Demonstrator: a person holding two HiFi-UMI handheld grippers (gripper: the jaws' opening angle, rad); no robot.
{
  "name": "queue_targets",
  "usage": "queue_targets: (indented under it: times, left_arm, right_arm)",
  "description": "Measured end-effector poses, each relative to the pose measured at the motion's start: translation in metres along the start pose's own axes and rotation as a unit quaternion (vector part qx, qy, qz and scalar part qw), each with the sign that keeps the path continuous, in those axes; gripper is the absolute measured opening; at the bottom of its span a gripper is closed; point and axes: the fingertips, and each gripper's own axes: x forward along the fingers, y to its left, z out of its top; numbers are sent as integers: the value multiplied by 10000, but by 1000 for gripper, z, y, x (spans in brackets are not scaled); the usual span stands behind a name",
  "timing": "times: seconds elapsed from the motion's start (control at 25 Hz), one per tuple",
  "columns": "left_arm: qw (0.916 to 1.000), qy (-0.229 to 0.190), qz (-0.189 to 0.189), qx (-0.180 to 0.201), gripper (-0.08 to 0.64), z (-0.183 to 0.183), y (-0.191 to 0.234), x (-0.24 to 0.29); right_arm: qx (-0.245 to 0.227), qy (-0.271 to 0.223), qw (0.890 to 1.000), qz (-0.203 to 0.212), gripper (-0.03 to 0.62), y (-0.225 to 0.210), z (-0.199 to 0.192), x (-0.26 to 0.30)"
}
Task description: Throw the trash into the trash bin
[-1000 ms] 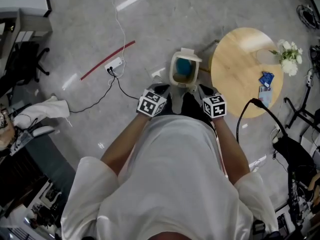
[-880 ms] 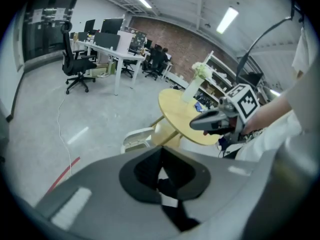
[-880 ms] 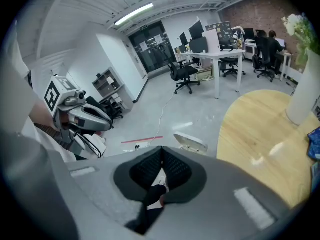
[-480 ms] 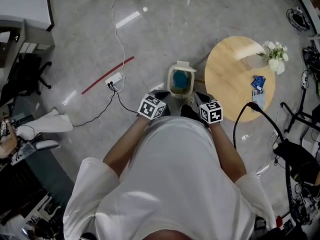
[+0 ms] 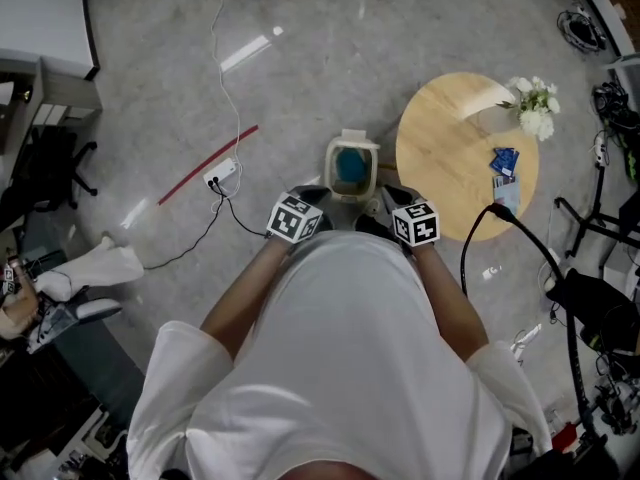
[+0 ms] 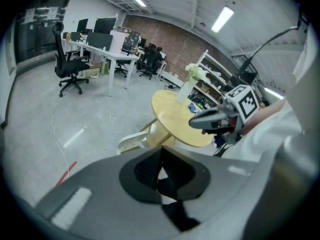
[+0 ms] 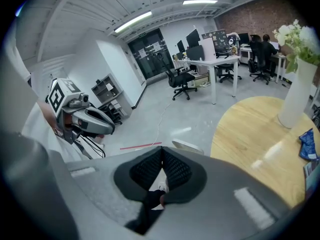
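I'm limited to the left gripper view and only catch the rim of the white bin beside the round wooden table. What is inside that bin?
Observer: In the head view the white trash bin shows blue inside. I cannot tell whether that is a liner or contents.
Operator: Is the other gripper carrying anything?
Observer: In its own view the right gripper has its jaws shut together, and nothing shows between them.
Operator: Is anything on the floor left of the bin?
Observer: In the head view a white power strip with cables lies there, at the end of a red strip.
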Motion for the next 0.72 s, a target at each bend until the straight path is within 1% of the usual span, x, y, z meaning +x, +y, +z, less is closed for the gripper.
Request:
queue_targets:
  times: [0.24, 0.44, 0.64, 0.72]
  left_arm:
    - [9999, -3, -38, 97, 5, 18, -6, 10]
    - [9998, 36, -82, 194, 6, 27, -16, 17]
    - [9997, 75, -85, 195, 5, 34, -25, 32]
    - [9997, 101, -85, 202, 5, 36, -30, 37]
  right_arm:
    - [52, -67, 10000, -37, 2, -19, 5, -10]
    - [237, -194, 9992, -274, 2, -42, 4, -26]
    - [468, -332, 9974, -442, 3, -75, 1, -39]
    - [494, -353, 9968, -515, 26, -87, -1, -45]
